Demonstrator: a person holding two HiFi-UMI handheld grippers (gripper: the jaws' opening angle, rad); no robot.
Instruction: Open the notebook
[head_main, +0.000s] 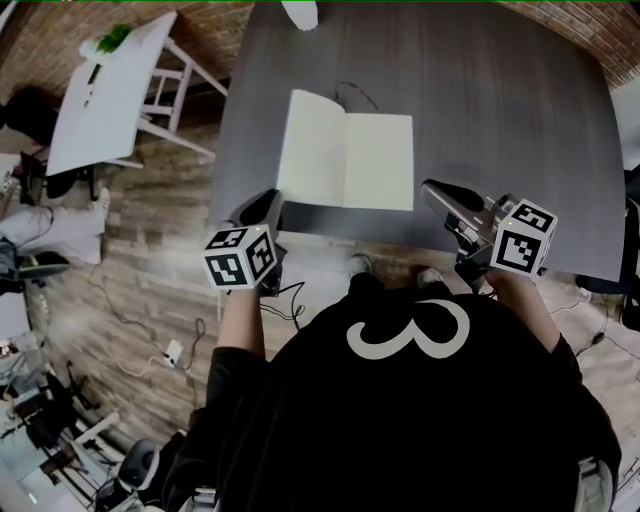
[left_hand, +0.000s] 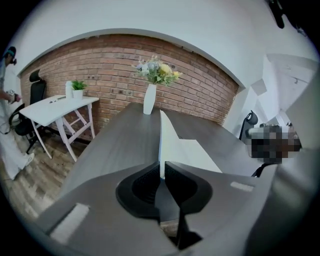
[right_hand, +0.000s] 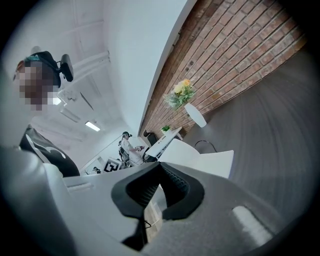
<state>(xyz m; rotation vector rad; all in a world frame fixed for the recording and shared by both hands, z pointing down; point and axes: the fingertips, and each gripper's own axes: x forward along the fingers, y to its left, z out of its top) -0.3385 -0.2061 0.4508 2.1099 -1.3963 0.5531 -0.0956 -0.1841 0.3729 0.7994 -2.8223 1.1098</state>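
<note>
The notebook (head_main: 345, 160) lies open on the dark grey table (head_main: 500, 120), cream pages up, its left leaf curving slightly off the surface. In the left gripper view the notebook (left_hand: 192, 150) shows just beyond the jaws, its raised leaf edge-on. My left gripper (head_main: 268, 205) hovers at the table's near edge by the notebook's lower left corner; its jaws stand a narrow slit apart with nothing pressed between them (left_hand: 162, 167). My right gripper (head_main: 432, 190) is off the lower right corner, tips together and empty (right_hand: 160, 167), with the notebook (right_hand: 200, 160) ahead.
A white vase of flowers (left_hand: 150, 97) stands at the table's far end, and a thin black cable (head_main: 355, 95) lies behind the notebook. A white side table (head_main: 110, 90) is left of the desk, with a person (left_hand: 7, 100) beyond it. Cables trail on the wooden floor.
</note>
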